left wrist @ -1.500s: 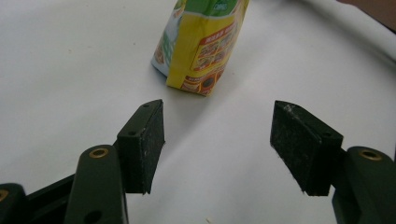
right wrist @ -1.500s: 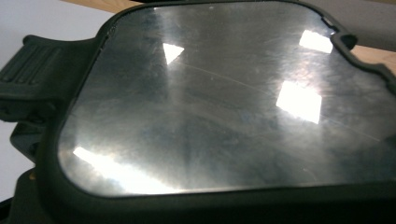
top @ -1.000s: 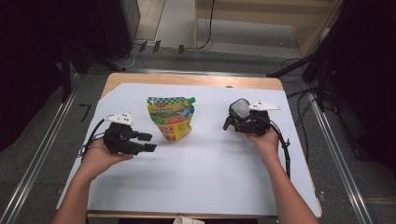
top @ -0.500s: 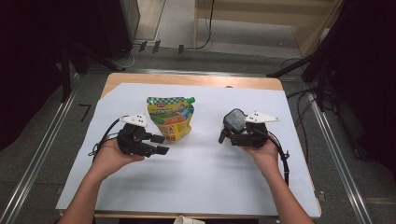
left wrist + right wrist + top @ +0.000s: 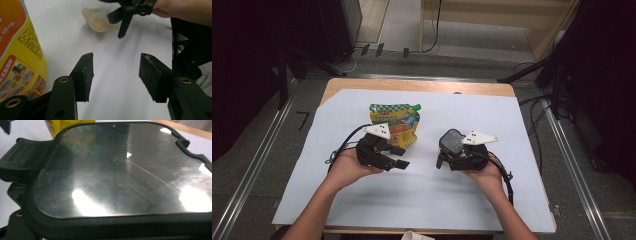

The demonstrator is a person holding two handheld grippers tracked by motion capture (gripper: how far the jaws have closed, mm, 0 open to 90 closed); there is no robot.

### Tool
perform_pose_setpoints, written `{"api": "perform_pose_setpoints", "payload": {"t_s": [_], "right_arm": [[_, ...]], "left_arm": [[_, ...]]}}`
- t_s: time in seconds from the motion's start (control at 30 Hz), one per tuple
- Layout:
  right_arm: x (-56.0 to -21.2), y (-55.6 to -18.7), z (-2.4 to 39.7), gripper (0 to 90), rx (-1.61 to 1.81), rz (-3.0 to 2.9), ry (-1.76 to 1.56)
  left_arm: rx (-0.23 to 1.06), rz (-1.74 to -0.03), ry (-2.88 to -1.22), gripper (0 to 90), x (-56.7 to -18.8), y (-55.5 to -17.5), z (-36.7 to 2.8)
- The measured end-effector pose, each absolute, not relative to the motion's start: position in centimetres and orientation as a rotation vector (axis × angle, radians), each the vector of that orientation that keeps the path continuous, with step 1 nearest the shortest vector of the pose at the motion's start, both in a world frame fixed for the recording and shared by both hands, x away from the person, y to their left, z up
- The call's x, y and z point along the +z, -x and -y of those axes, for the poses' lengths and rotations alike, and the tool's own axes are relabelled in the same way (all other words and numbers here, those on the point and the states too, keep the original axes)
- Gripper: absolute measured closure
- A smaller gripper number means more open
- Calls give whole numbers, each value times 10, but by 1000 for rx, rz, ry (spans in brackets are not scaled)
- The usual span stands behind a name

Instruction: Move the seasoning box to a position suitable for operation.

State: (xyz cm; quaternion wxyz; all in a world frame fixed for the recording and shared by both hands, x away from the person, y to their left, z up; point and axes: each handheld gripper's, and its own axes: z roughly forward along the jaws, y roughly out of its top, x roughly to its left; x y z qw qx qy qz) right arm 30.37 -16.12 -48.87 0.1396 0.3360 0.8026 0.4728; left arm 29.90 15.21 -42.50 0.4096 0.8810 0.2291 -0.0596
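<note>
Container [image 5: 452, 141] with clear lid, centre frame, held in right gripper [image 5: 447, 156]: rigid, smooth, slippery; grip the rim. Left gripper [image 5: 396, 157] half open, empty.

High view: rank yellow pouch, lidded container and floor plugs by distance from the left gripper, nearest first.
1. Yellow pouch: just beyond the left gripper.
2. Lidded container: to its right, in the right gripper.
3. Floor plugs: beyond the table.
</note>
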Motion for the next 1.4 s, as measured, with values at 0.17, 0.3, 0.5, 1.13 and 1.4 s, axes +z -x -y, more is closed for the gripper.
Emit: {"api": "perform_pose_setpoints", "payload": {"t_s": [0.17,0.3,0.5,1.13,1.4], "right_arm": [[-493,-299,151,156,1365,-2343,-945],[-496,-292,133,157,1364,-2385,-899],[-503,-289,118,156,1335,-2426,-838],[-499,-280,132,154,1297,-2468,-782],[-487,-268,152,188,1280,-2481,-780]], "left_arm": [[-156,-563,-2227,468,-426,-300,-147],[-154,-555,-2235,457,-426,-301,-143],[-145,-530,-2244,452,-427,-300,-138],[-122,-530,-2255,489,-433,-299,-133],[-121,-515,-2261,534,-436,-298,-128]]}}
